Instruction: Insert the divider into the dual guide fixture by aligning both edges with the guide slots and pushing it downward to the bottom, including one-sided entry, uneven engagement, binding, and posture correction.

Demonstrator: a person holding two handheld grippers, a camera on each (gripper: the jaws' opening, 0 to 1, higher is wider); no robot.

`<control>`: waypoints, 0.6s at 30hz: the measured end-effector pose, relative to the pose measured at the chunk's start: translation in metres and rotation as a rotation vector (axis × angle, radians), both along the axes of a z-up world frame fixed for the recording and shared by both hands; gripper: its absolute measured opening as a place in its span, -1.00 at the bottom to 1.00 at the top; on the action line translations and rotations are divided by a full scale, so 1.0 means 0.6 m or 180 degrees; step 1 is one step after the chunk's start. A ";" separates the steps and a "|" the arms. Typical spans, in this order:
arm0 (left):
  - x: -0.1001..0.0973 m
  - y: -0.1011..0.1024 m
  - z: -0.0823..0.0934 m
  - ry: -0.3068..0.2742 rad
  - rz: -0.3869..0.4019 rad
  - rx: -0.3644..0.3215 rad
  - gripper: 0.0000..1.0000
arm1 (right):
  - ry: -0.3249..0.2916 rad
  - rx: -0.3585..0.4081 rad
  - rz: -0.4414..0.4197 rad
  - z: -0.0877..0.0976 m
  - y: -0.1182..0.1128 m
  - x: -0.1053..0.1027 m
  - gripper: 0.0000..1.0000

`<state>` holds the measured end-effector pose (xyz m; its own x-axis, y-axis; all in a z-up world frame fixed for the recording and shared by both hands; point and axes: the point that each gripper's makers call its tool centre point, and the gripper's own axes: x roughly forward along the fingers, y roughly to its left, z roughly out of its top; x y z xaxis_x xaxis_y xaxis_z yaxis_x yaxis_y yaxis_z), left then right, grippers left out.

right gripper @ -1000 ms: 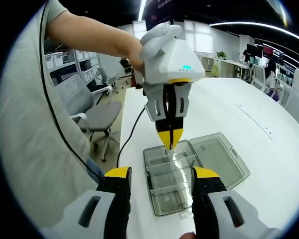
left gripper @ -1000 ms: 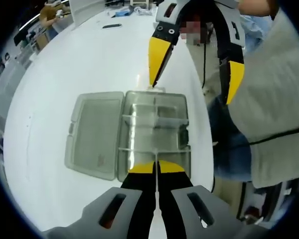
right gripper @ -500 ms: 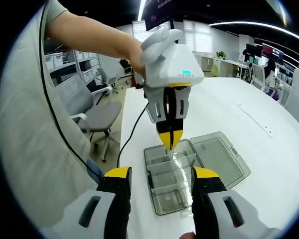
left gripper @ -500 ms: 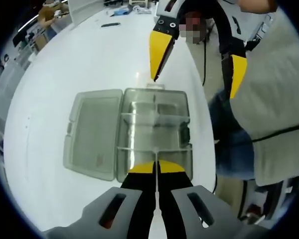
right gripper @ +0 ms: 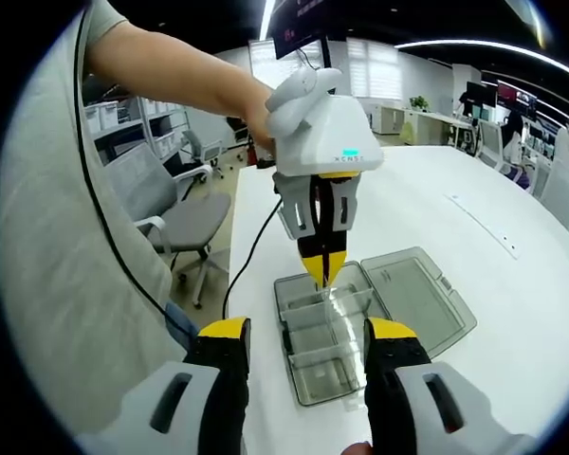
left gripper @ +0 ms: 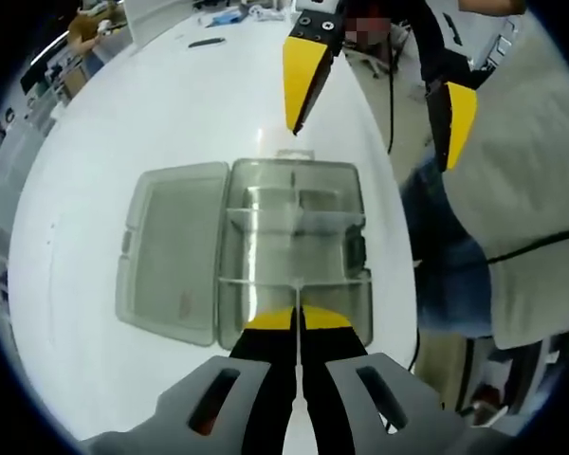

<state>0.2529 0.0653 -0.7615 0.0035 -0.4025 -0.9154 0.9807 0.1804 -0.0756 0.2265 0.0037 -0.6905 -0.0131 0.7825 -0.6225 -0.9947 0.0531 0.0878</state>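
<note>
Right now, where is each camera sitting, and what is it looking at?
Left gripper view: rides the left gripper, jaws shut, looking down on the open clear box; the right gripper and the person's shirt show.
Right gripper view: rides the right gripper, jaws open, looking across the white table; the person's arm holds the left gripper over the box.
Both share the box, lid and table.

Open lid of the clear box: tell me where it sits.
In the left gripper view the lid lies flat on the white table, hinged to the box, left of its compartments.
</note>
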 end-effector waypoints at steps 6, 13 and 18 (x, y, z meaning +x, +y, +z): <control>0.000 0.000 -0.009 0.0005 0.0007 0.0014 -1.00 | 0.0007 -0.0002 -0.0011 -0.001 -0.002 0.001 -0.11; -0.001 0.001 -0.017 0.0031 0.0017 0.0012 -1.00 | 0.0022 -0.0007 -0.0030 -0.003 -0.006 0.004 -0.12; -0.001 0.000 -0.021 0.0039 0.0000 0.0026 -1.00 | 0.0038 -0.0001 -0.0046 -0.002 -0.006 0.007 -0.12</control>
<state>0.2523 0.0656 -0.7739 -0.0076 -0.3950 -0.9187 0.9797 0.1811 -0.0860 0.2308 0.0001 -0.6919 -0.0093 0.7825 -0.6226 -0.9927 0.0675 0.0998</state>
